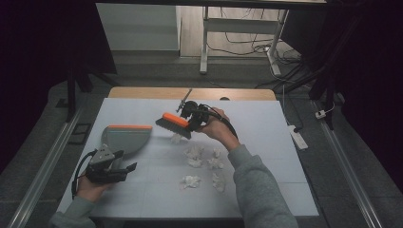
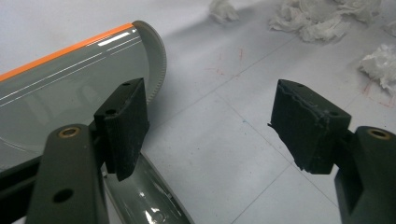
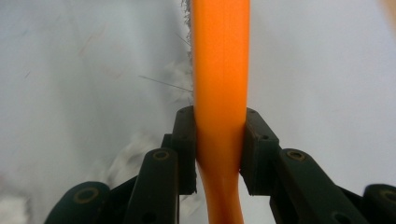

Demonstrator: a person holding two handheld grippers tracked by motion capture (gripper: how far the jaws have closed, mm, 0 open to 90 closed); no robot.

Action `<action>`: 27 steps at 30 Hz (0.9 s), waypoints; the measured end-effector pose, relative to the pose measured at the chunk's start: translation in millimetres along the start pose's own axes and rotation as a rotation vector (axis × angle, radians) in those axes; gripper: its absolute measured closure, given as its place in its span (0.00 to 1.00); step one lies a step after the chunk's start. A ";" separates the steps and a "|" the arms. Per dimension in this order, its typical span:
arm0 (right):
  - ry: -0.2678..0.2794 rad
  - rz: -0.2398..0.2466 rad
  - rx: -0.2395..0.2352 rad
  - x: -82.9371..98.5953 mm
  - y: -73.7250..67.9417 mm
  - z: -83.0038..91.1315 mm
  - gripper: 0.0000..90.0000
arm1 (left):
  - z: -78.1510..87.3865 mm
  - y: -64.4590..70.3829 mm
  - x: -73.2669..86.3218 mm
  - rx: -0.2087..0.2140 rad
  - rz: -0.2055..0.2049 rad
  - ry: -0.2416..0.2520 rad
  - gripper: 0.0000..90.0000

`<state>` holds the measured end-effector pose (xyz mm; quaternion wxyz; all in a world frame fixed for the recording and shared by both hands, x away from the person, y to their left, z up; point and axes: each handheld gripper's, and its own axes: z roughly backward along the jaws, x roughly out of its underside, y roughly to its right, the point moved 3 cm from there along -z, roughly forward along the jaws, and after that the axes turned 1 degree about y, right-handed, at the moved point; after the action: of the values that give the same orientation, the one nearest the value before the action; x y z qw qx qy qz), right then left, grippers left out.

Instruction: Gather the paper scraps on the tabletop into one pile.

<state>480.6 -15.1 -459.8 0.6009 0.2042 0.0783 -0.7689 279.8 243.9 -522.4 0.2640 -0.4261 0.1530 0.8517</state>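
A grey dustpan (image 1: 127, 138) with an orange front edge lies on the white table top (image 1: 266, 128), at the left. My left gripper (image 1: 126, 160) hovers just behind it, open. In the left gripper view the pan (image 2: 70, 79) is at the left, and its handle (image 2: 144, 200) runs under the left jaw, with bare table between the jaws of the left gripper (image 2: 210, 126). My right gripper (image 1: 192, 118) is shut on an orange brush (image 1: 173, 123). The brush's bristles point down over a paper wad (image 1: 177, 138). The orange handle (image 3: 219, 70) is clamped in the right gripper (image 3: 219, 140).
Several crumpled white paper wads (image 1: 195, 153) lie scattered mid-table, right of the pan, down to one wad (image 1: 190, 181) near the front; some show in the left gripper view (image 2: 322, 21). A wooden strip (image 1: 190, 92) edges the far side. Cables and desk legs (image 1: 204, 47) lie beyond.
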 end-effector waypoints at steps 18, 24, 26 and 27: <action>-0.142 0.098 0.010 -11.7 -4.9 -33.3 0.78 | -0.2 -1.2 1.3 0.007 0.001 -0.002 0.32; -0.150 0.124 -0.116 7.3 -27.7 -15.0 0.78 | -0.2 0.3 0.7 0.004 -0.008 -0.004 0.32; -0.154 0.118 -0.085 16.1 -31.6 -7.5 0.78 | -0.8 0.1 0.4 0.005 -0.007 -0.006 0.32; -0.140 0.121 -0.072 19.4 -30.9 -3.3 0.78 | -1.2 0.1 0.3 0.004 -0.007 -0.007 0.32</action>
<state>448.0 -23.1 -474.6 0.6570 0.1327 0.0513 -0.7403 280.4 243.3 -523.4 0.2682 -0.4232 0.1522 0.8519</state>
